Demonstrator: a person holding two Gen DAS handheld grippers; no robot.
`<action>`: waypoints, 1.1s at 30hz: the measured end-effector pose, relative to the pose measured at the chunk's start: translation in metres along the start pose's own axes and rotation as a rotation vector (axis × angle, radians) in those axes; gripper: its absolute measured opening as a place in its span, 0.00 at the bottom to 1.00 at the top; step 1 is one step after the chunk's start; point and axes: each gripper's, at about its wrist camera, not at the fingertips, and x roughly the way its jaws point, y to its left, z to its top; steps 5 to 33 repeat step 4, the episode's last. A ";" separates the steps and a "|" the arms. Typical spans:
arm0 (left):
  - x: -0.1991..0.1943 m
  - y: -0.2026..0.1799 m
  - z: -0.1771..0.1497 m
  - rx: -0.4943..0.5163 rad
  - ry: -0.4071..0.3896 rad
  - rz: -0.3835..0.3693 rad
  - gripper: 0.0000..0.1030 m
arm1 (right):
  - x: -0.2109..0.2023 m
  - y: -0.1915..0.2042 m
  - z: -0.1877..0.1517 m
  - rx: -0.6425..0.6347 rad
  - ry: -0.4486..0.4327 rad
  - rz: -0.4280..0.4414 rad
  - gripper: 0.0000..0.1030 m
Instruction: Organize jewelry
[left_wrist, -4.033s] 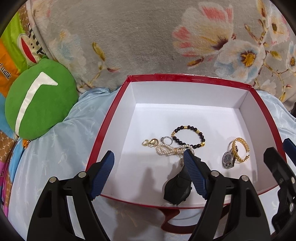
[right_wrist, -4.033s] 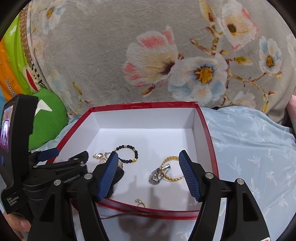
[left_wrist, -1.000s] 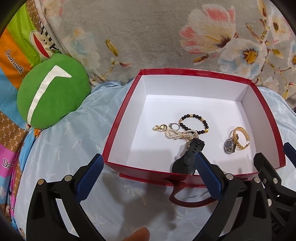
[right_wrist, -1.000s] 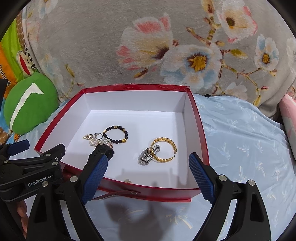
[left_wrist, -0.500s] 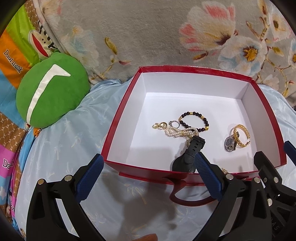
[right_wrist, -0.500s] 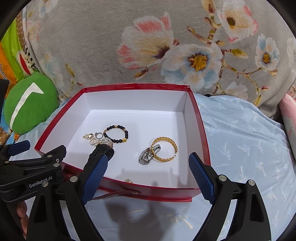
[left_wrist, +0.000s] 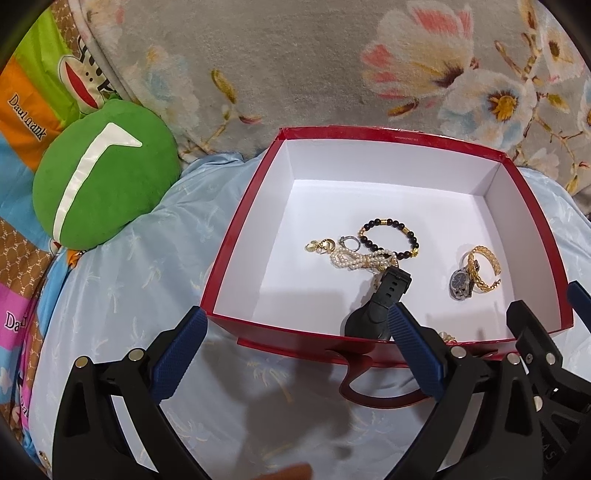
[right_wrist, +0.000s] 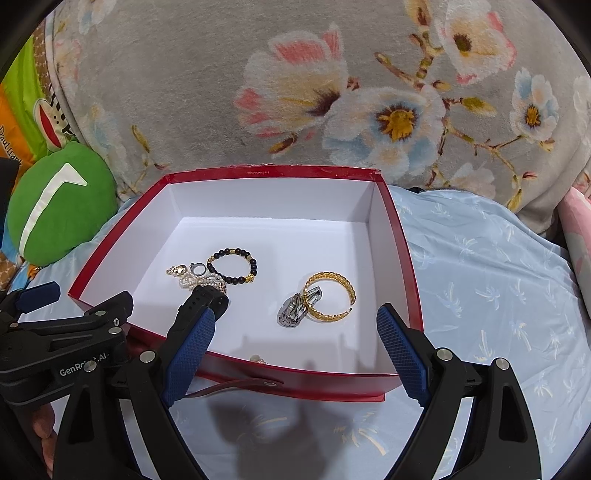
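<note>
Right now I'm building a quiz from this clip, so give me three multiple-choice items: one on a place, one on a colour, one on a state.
1. Where does the gold bangle lie?
A. inside the red box, touching the silver watch
B. on the blue sheet
C. on the green cushion

2. What colour is the box's inside?
A. black
B. white
C. green

3. How do the left gripper and right gripper stand?
A. both shut on jewelry
B. one open, one shut
C. both open, holding nothing

Answers:
1 A: the bangle rests on the box floor, overlapping the watch.
2 B: floor and walls are white behind the red rim.
3 C: each gripper's blue pads stand wide apart with nothing between.
</note>
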 end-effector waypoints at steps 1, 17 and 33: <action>0.001 0.001 0.000 -0.001 0.003 0.001 0.93 | 0.000 0.000 0.000 0.000 0.000 0.001 0.84; 0.001 0.002 0.000 -0.003 0.007 -0.004 0.93 | 0.000 0.001 -0.001 0.001 0.001 -0.001 0.84; 0.001 0.002 0.000 -0.003 0.007 -0.004 0.93 | 0.000 0.001 -0.001 0.001 0.001 -0.001 0.84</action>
